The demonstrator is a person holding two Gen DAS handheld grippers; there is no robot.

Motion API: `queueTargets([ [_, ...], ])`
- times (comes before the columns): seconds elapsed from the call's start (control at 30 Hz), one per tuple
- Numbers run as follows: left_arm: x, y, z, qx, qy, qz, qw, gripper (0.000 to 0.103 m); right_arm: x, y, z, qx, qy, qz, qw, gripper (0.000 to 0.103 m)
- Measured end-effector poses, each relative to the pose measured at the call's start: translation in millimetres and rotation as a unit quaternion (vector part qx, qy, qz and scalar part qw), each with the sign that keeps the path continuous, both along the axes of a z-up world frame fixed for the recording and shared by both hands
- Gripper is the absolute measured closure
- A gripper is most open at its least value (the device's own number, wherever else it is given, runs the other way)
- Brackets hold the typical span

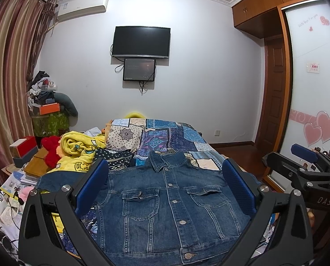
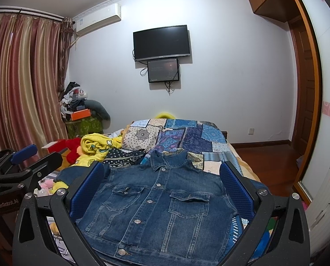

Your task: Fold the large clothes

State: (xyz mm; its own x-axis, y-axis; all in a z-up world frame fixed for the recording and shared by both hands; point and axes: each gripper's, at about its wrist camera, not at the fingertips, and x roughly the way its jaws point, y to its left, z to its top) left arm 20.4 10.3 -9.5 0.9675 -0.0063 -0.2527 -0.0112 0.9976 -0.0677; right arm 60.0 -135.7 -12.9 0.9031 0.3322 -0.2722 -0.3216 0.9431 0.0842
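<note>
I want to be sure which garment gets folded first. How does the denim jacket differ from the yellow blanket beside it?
The denim jacket lies spread flat, front up and buttoned; the yellow blanket sits crumpled in a heap. The jacket is plain dark blue, the blanket bright yellow with cartoon prints. The jacket lies nearest both open tongs, the blanket farther left. Both rest on the bed.

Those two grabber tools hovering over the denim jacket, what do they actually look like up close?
Each gripper, left and right, is a matte black frame with two wide-set fingers lined with textured blue pads. Silver screw heads dot the joints. White lettering marks the bodies: "DAS" on the right one, "GenRobot.AI" on the left. No cables or sleeves are visible.
</note>
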Motion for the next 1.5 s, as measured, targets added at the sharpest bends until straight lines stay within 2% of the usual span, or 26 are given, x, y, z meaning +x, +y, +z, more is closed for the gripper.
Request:
queueTargets([
  [0.27, 13, 6, -4, 0.000, 0.004, 0.001, 1.0000, 0.000, 10, 2, -3, -0.007, 0.009, -0.005, 1.000, 0.000],
  [0.47, 34, 23, -11, -0.008, 0.013, 0.019, 0.9997, 0.000, 29, 10, -11, -0.021, 0.028, -0.005, 0.999, 0.000],
  [0.67, 76, 58, -29, -0.015, 0.055, 0.057, 0.9968, 0.000, 57, 22, -22, -0.032, 0.059, -0.002, 0.998, 0.000],
  [0.87, 119, 112, -68, -0.026, 0.108, 0.096, 0.9891, 0.000, 96, 32, -43, -0.044, 0.108, 0.005, 0.993, 0.000],
  [1.0, 147, 164, -103, -0.046, 0.156, 0.117, 0.9798, 0.000, 129, 36, -64, -0.051, 0.150, 0.006, 0.987, 0.000],
  [1.17, 168, 232, -155, -0.107, 0.190, 0.149, 0.9645, 0.000, 172, 43, -97, -0.064, 0.220, -0.005, 0.973, 0.000],
  [1.27, 180, 265, -185, -0.140, 0.231, 0.159, 0.9495, 0.000, 189, 43, -114, -0.058, 0.258, -0.014, 0.964, 0.000],
  [1.4, 196, 309, -230, -0.181, 0.284, 0.177, 0.9251, 0.001, 201, 44, -129, -0.052, 0.287, -0.021, 0.956, 0.000],
  [1.47, 199, 324, -245, -0.213, 0.299, 0.170, 0.9144, 0.006, 206, 45, -135, -0.057, 0.300, -0.025, 0.952, 0.000],
  [1.5, 202, 334, -255, -0.239, 0.307, 0.167, 0.9058, 0.011, 210, 45, -138, -0.059, 0.303, -0.027, 0.951, 0.000],
])
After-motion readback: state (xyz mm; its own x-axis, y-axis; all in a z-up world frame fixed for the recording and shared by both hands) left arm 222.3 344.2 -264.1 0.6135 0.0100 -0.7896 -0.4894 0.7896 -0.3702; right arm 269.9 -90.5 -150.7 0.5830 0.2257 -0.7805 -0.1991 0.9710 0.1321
